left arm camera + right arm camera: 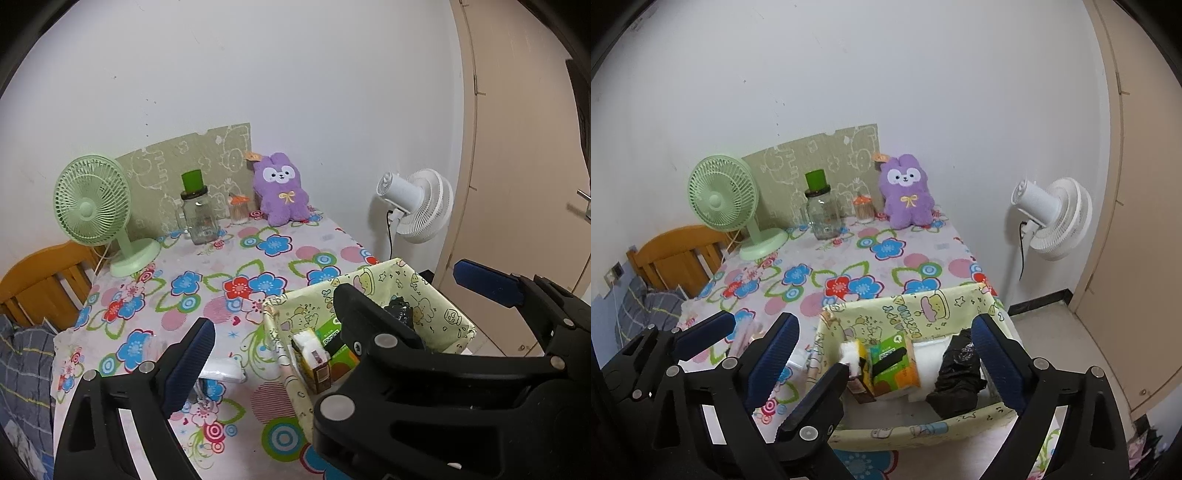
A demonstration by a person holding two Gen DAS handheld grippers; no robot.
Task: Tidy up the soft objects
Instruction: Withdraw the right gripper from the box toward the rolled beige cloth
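Observation:
A yellow fabric bin with cartoon prints sits on the table's near right corner. It holds a green and orange tissue pack, a crumpled black plastic bag and a small brown box. A purple plush rabbit sits at the far edge against the wall. My left gripper is open and empty, left of the bin; it also shows in the right wrist view. My right gripper is open and empty, straddling the bin. A white soft item lies by the left finger.
A green desk fan stands at the far left. A glass jar with a green lid and a small toothpick jar stand by the wall. A white floor fan stands right of the table. A wooden chair is left.

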